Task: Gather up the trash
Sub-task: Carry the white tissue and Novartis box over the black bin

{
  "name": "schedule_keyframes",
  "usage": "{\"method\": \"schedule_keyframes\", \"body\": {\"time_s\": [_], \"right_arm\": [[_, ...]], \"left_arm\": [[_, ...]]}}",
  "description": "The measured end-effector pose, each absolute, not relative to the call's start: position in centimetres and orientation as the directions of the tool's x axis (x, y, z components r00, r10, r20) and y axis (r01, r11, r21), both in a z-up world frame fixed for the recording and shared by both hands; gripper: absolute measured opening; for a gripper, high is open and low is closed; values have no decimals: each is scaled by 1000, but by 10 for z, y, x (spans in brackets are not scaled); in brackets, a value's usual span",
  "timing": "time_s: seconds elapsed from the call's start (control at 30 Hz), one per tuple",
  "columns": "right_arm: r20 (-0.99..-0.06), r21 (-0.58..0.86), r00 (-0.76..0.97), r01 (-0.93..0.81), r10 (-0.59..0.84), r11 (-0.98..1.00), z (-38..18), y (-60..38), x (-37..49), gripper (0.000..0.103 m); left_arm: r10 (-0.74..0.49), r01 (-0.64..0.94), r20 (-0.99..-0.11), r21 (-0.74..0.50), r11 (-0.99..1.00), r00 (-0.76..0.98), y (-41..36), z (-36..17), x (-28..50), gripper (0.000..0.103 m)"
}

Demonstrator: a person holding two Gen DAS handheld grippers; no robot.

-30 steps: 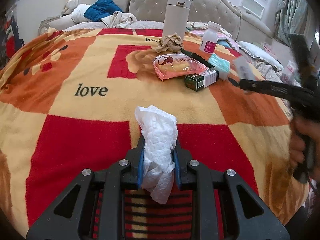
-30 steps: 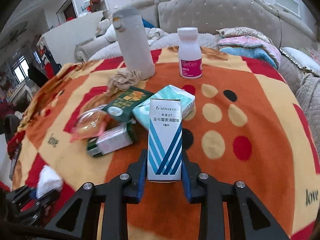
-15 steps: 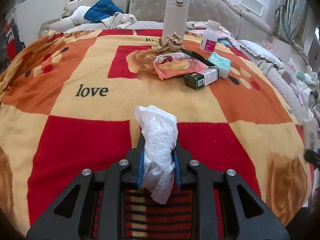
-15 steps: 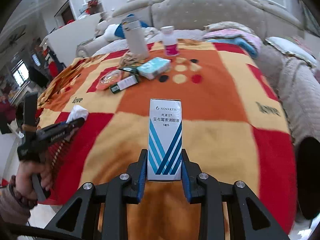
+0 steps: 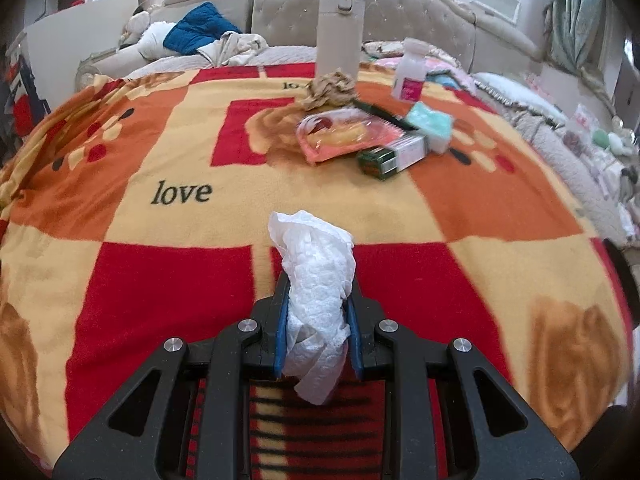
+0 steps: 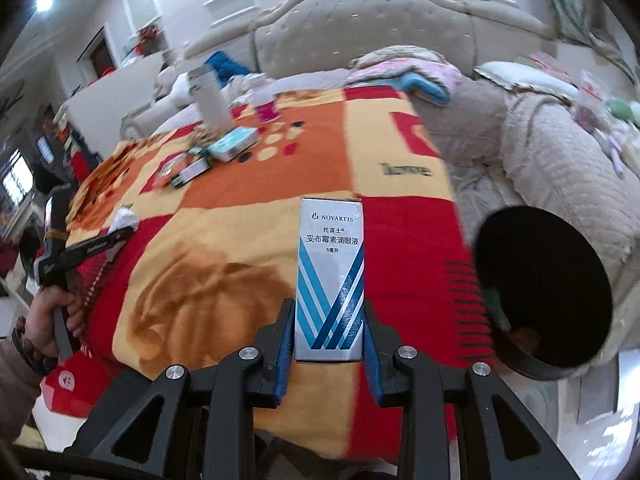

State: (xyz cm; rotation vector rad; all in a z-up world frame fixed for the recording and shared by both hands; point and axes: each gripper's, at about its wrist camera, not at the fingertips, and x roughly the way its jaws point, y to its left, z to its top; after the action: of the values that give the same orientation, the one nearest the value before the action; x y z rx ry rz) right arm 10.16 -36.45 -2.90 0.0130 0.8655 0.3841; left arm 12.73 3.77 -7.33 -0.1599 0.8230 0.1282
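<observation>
My left gripper (image 5: 318, 300) is shut on a crumpled white tissue (image 5: 318, 276) and holds it above the near part of the blanket (image 5: 160, 152). My right gripper (image 6: 329, 320) is shut on a white and blue Novartis eye-drop box (image 6: 330, 276), held upright past the foot of the bed. A black round trash bin (image 6: 544, 292) stands on the floor just right of the box, with a little trash inside. The left gripper with its tissue (image 6: 125, 219) also shows at the left of the right wrist view.
On the far part of the blanket lie a pink snack packet (image 5: 344, 136), a green box (image 5: 394, 156), a teal tissue pack (image 5: 430, 122), a crumpled brown paper (image 5: 330, 90), a white pill bottle (image 5: 410, 70) and a tall thermos (image 5: 340, 28). Pillows line the headboard.
My right gripper has pulled back from the pile, off the bed's foot and to the right, bringing the black bin into view. My left gripper has stayed almost still with the tissue.
</observation>
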Motion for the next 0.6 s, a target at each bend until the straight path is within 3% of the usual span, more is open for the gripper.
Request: {"method": "schedule_keyframes", "body": {"time_s": [0.27, 0.6], "right_arm": [[-712, 189, 632, -246, 305, 951, -20, -416, 99, 29], [-684, 229, 670, -176, 287, 957, -14, -460, 95, 29]], "left_arm": [[-48, -85, -682, -161, 983, 729, -12, -30, 125, 22], [-224, 78, -664, -243, 967, 713, -94, -18, 137, 22]]}}
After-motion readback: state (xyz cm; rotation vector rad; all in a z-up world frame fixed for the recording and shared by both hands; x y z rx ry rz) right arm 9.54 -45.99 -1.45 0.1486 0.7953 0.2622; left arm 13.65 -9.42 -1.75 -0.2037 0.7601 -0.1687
